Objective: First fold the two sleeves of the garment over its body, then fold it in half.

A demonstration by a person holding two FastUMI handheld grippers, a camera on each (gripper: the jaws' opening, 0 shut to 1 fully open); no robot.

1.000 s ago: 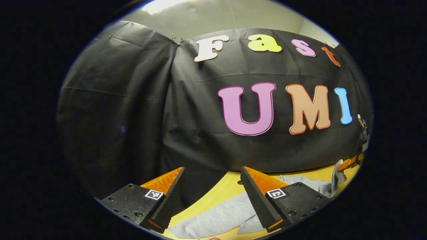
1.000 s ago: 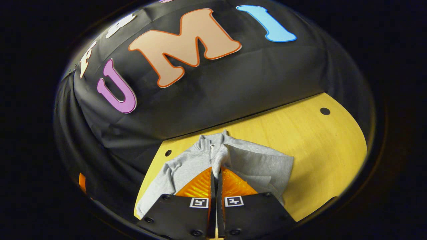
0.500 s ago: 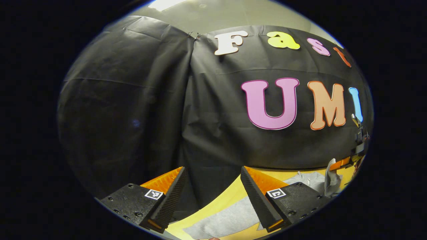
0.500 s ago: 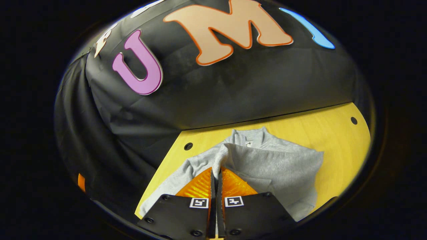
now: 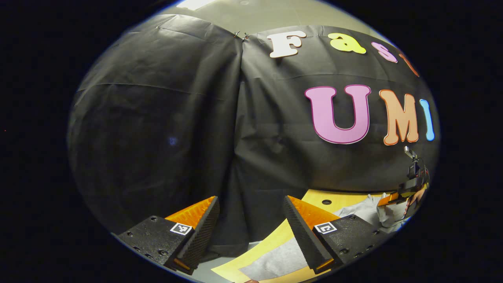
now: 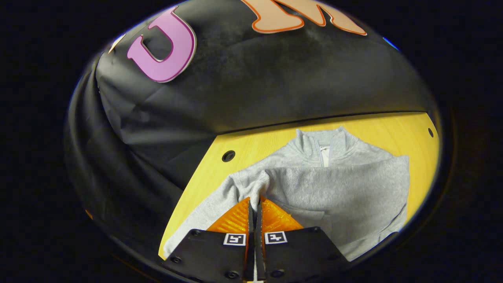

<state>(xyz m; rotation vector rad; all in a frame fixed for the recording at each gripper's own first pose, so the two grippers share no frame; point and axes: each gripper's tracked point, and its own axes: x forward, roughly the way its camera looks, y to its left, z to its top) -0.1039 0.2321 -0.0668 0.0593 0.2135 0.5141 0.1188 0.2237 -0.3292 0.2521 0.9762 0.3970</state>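
The grey fleece zip-neck pullover (image 6: pixel 314 184) lies flat on the yellow wooden tabletop (image 6: pixel 393 133), collar toward the far edge by the black cloth wall (image 6: pixel 255 86). One sleeve (image 6: pixel 334 188) is drawn across the chest, and the right gripper (image 6: pixel 254 204) has its fingers pressed together on that sleeve's end, cloth pinched between them.

My guess is this stuff is light, soft and floppy. It'll drape and bunch rather than hold a crease, so it wants carrying low and laying down, not dropping. It shouldn't slip much and there's nothing fragile. Cuffs and the hem corners look like the best spots to grab.

The left gripper (image 5: pixel 251 220) hangs spread wide with nothing in it, out near the tabletop's left edge, above the other sleeve (image 5: pixel 275 261), which lies flat there.

The tabletop is smooth wood with a few round holes (image 6: pixel 228 156). Black cloth closes off the back and the left side.
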